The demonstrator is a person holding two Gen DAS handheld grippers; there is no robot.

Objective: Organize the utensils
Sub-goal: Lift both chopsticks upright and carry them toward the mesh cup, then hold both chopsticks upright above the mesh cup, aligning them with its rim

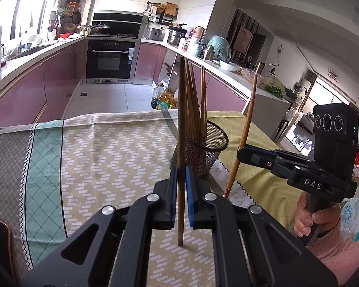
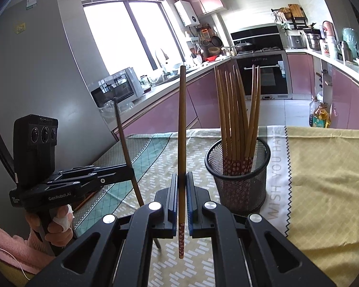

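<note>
Left gripper (image 1: 181, 179) clamping one brown wooden chopstick (image 1: 181, 119) upright. Right gripper (image 2: 182, 186) clamping second chopstick (image 2: 182, 129), patterned end down. Black mesh cup (image 2: 239, 181) standing mid-table on patterned cloth (image 1: 103, 148), holding roughly ten chopsticks, overlapping, exact count unclear.

The right gripper (image 2: 182, 191) is clamped on an upright chopstick (image 2: 182, 129), patterned end down. Beside it on the tablecloth (image 2: 323, 179) stands a black mesh cup (image 2: 239, 184) holding more chopsticks (image 2: 237, 119). The left gripper (image 2: 131, 172) pinches a darker chopstick (image 2: 124, 143).
</note>
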